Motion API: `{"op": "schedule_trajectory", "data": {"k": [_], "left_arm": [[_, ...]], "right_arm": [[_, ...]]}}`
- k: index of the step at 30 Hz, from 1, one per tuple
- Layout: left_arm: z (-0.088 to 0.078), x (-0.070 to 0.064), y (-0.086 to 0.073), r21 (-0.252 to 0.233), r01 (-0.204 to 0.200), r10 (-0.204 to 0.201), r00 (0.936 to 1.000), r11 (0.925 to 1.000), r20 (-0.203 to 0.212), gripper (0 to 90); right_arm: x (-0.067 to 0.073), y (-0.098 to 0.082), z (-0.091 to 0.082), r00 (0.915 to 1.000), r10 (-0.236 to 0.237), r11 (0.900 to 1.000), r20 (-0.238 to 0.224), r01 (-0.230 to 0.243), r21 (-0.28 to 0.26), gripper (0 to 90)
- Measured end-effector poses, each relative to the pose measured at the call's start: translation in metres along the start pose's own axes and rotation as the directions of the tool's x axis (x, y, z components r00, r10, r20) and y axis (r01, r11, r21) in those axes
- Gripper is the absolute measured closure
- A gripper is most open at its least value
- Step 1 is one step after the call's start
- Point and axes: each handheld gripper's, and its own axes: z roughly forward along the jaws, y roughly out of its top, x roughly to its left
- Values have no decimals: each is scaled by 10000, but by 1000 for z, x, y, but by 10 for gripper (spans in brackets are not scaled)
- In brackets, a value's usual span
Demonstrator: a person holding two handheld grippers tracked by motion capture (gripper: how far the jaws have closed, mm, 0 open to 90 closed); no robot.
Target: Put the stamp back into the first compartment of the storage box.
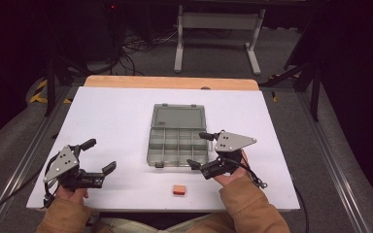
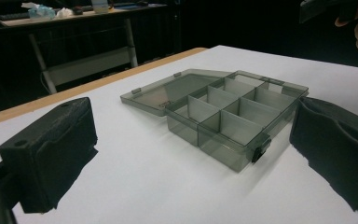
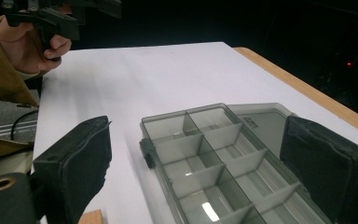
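Jaws of both grippers apart: right gripper straddles the open organiser box, left gripper well aside

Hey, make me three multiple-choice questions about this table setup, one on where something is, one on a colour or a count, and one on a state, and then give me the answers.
1. Where does the small orange block lie?
A. Inside a compartment of the box
B. On the white table, near its front edge, in front of the organiser box
C. Between the jaws of the left hand-held gripper

2. What colour is the organiser box?
A. Translucent grey
B. Bright red
C. Solid white

3. What state is the box's lid in?
A. Shut and latched
B. Taken off and standing upright
C. Open, lying flat behind the compartments

Answers: 1 B, the high view shows the block alone on the bare table before the box. 2 A, the dividers show through smoky grey walls. 3 C, the lid lies flat beyond the compartments, which look empty.
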Motion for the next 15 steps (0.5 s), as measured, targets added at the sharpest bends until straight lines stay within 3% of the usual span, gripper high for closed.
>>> {"op": "schedule_trajectory", "data": {"k": [11,15], "left_arm": [[-1,0,0,-56,-21,21,10000,10000,11,14],[-1,0,0,-83,-22,22,10000,10000,15,14]], "right_arm": [[8,11,20,9956,-355,9979,-871,400,504,123],[11,14,25,9910,-536,9937,-1228,651,913,123]]}}
